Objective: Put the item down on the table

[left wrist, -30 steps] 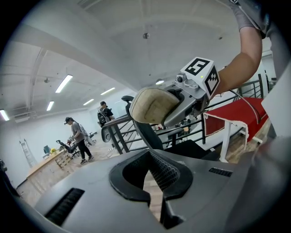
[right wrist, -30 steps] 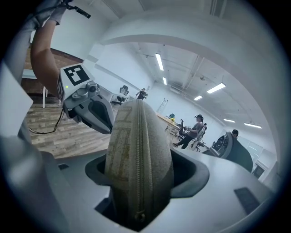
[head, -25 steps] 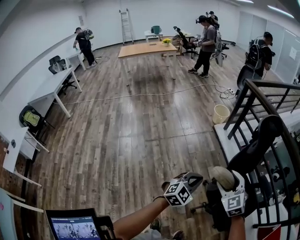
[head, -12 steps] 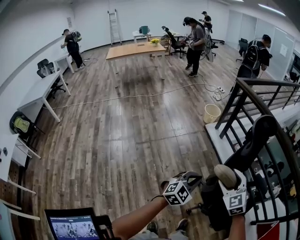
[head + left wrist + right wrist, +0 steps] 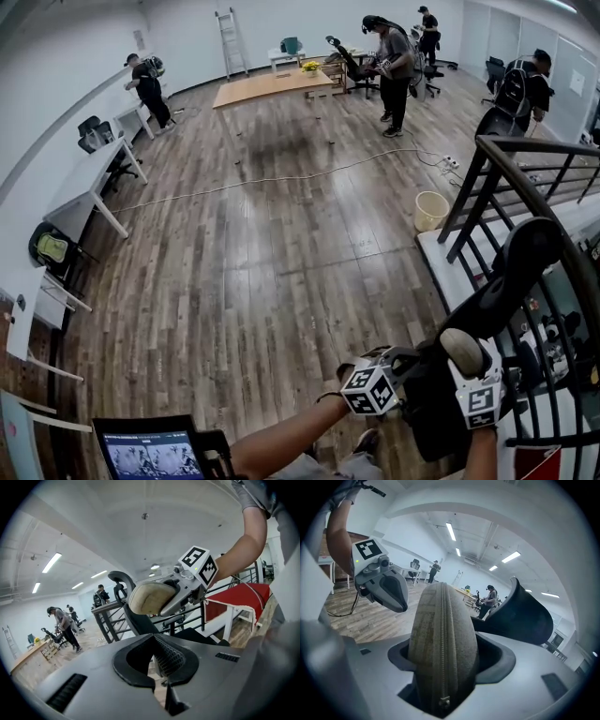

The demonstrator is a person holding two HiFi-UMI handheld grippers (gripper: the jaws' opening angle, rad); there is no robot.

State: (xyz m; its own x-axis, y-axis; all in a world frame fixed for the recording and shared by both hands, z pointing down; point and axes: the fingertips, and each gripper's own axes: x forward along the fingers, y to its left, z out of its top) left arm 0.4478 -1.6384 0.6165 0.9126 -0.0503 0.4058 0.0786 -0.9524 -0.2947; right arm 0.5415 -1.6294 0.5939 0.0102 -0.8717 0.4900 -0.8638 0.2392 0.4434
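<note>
A beige zippered pouch (image 5: 443, 634) stands on edge between the jaws of my right gripper (image 5: 443, 667), which is shut on it. In the head view the pouch (image 5: 461, 350) shows at the bottom right, above that gripper's marker cube, with the right gripper (image 5: 461, 367) held over a black office chair (image 5: 511, 281). My left gripper (image 5: 398, 366) hovers just to its left, close by; its jaws look closed with nothing in them (image 5: 157, 654). The left gripper view shows the pouch (image 5: 152, 597) in the right gripper, held in the air. No table is near the grippers.
A dark metal railing (image 5: 502, 178) and a raised platform lie to the right. A wooden table (image 5: 272, 89) stands far across the plank floor, white desks (image 5: 94, 183) line the left wall. A pale bin (image 5: 432, 210), a floor cable (image 5: 281, 178) and several people are farther off. A tablet screen (image 5: 145, 457) sits bottom left.
The head view has swung a little, and both grippers sit slightly farther right and lower in it. The pouch stays in the right gripper.
</note>
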